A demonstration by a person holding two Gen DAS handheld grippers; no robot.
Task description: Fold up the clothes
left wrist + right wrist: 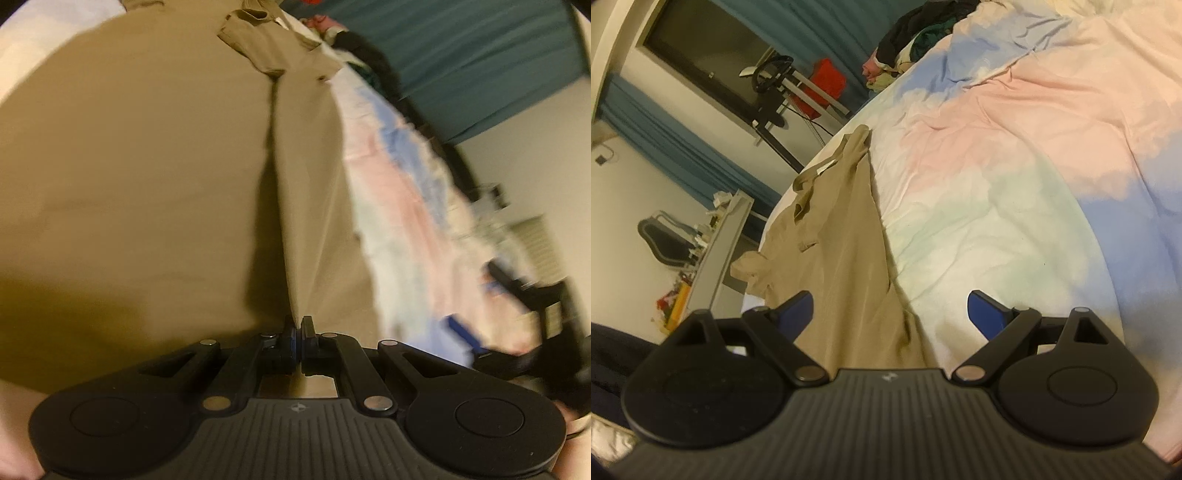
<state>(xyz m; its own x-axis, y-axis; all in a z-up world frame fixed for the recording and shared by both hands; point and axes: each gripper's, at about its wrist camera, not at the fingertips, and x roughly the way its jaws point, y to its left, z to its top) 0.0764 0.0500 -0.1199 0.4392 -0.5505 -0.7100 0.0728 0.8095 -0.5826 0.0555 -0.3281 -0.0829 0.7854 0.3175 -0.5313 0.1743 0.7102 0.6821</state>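
Khaki trousers (147,184) lie spread on the bed and fill most of the left wrist view, waistband and belt loops at the far end. My left gripper (298,328) is shut on a raised fold of their cloth, which runs away from the jaws as a ridge. In the right wrist view the same trousers (842,258) stretch along the bed's left edge. My right gripper (890,314) hovers over their near end, blue pads (984,314) wide apart, holding nothing. The right gripper (476,310) also shows blurred at the right of the left wrist view.
The bed has a pastel pink, blue and white cover (997,184). A heap of dark clothes (923,33) sits at its far end. Beyond the bed's left edge are teal curtains (665,147), a red object (829,79), a stand and a cluttered shelf (716,236).
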